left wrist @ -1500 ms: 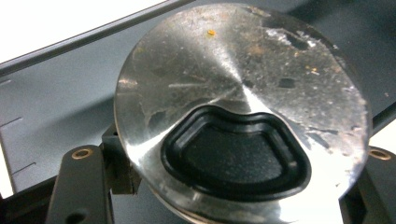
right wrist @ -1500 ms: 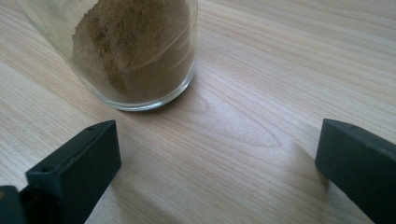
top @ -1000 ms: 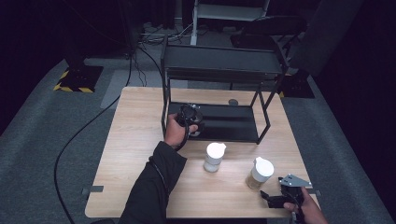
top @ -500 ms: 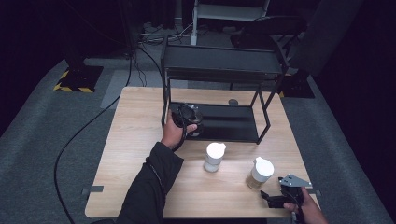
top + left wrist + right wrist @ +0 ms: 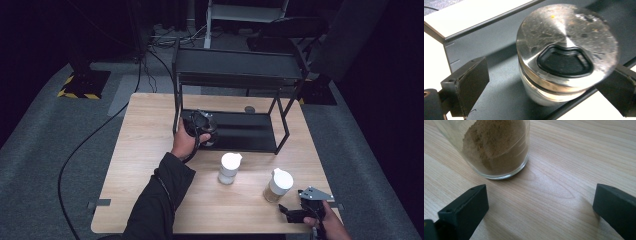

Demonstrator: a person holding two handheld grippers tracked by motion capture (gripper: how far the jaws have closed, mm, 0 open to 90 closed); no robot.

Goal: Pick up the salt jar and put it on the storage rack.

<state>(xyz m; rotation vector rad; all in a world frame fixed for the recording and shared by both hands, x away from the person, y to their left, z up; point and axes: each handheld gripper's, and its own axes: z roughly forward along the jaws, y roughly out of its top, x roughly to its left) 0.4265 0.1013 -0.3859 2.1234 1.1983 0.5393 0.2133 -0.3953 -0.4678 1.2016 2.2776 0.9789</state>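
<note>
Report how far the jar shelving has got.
Done: one metal-lidded jar stands on the rack's lower shelf. In hand: the left gripper, jaws just opened, sits around it without pressing. Left: the white-lidded jar and the brown-powder jar wait on the table; the right gripper is open.

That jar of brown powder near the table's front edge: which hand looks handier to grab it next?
The right. Its gripper stands open just short of the brown powder jar, while the left gripper is at the rack, around a metal-lidded jar.

Place: a dark recording studio or lab.
Evidence: wooden table (image 5: pixel 150 150) on grey carpet (image 5: pixel 60 150), hazard-striped stand base (image 5: pixel 80 85), trailing cables (image 5: pixel 165 30), black surroundings.
</note>
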